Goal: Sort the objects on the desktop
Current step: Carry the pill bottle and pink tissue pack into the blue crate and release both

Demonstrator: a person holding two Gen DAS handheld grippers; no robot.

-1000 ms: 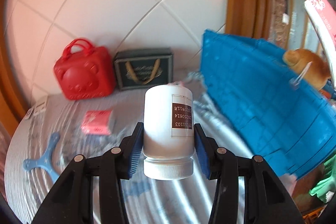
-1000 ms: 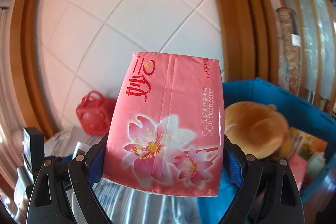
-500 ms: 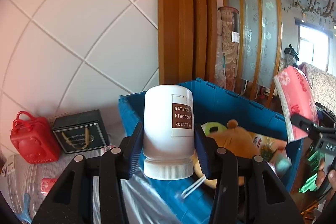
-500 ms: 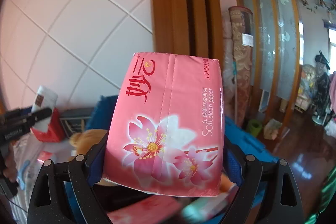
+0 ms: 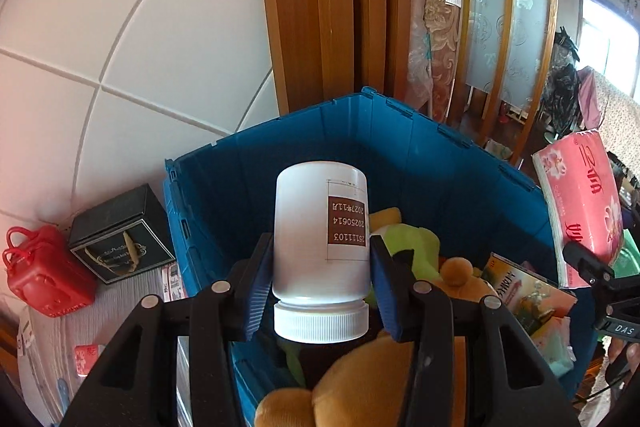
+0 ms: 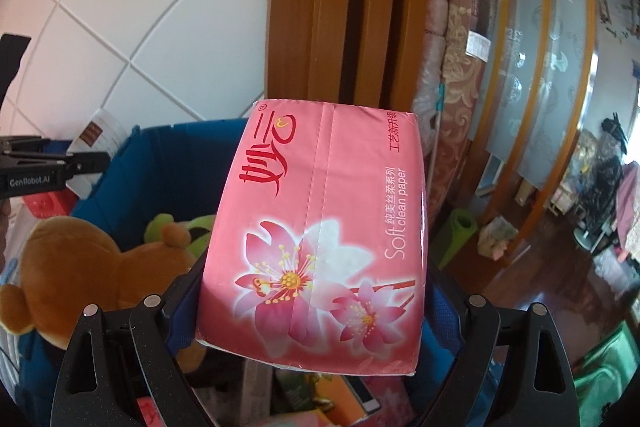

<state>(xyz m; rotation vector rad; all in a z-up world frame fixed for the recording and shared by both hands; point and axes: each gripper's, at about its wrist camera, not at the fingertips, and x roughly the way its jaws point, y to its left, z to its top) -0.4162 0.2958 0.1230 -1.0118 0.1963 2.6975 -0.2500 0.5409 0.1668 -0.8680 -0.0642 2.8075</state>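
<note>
My left gripper (image 5: 320, 267) is shut on a white bottle (image 5: 320, 235) with a brown label, its cap toward the camera, hanging over the blue bin (image 5: 400, 155). My right gripper (image 6: 316, 291) is shut on a pink tissue pack (image 6: 320, 235) printed with flowers, also above the blue bin (image 6: 168, 167). In the left wrist view the tissue pack (image 5: 580, 211) shows at the right, over the bin's right side. In the right wrist view the bottle (image 6: 100, 139) and left gripper sit at the left, above the bin's far left corner.
The bin holds a brown plush bear (image 6: 80, 267), a green plush (image 5: 412, 247), a book (image 5: 528, 291) and small packs. On the grey table left of the bin stand a red bear case (image 5: 44, 275) and a black gift box (image 5: 120, 235). Tiled wall and wooden frame rise behind.
Both grippers have swung from the table side to over the blue bin, still carrying the bottle and the tissue pack. The bin's inside now fills the lower part of both views.
</note>
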